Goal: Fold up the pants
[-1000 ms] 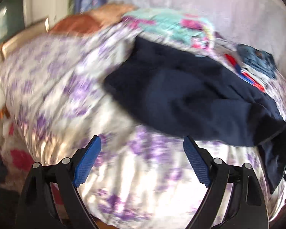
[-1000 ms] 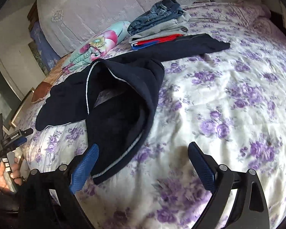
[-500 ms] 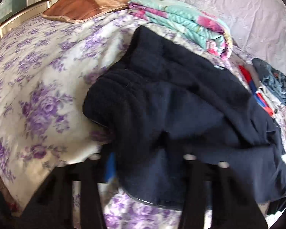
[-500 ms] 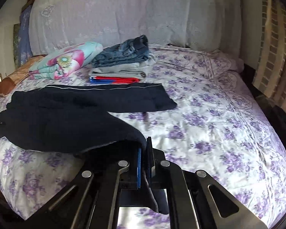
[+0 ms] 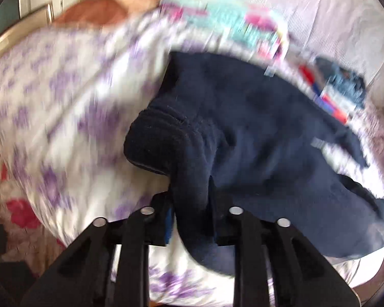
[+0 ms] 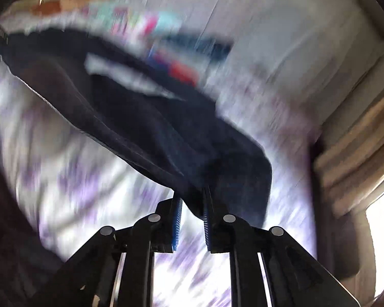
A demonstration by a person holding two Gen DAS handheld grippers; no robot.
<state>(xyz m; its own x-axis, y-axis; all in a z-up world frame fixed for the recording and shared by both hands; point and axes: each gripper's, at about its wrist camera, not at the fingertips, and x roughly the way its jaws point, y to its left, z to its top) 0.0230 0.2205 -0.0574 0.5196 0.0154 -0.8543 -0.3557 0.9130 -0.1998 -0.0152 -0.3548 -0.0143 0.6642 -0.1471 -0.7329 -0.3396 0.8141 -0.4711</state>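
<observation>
A bed [image 5: 64, 107] fills both views, covered with a white sheet printed with purple flowers. Behind it rises a pale lilac headboard [image 5: 320, 18] of quilted cloth. At the head of the bed lie a brown pillow [image 5: 107, 10], a folded teal-and-pink blanket [image 5: 230, 23] and a stack of clothes [image 5: 340, 89] in blue, red and white. In the right wrist view a beige curtain [image 6: 358, 138] hangs at the right, with bright window light in the lower right corner.

The dark navy pants [image 5: 256, 128] lie across the bed, spreading from the blanket down towards the near edge. The left gripper [image 5: 190, 204] is clamped on a thick bunched fold of them at the ribbed end, and cloth hangs down between and below the fingers. The right gripper [image 6: 192, 204] is closed on another edge of the pants [image 6: 146, 117], with a flap drooping to the right of the fingers.

Both views are smeared by motion, the right one heavily, so the flower print, blanket and stack read only as streaks of colour. Which part of the pants each gripper holds cannot be told for certain. The left blue pad is mostly buried in cloth. The dark mass at the lower left of the right view cannot be made out.
</observation>
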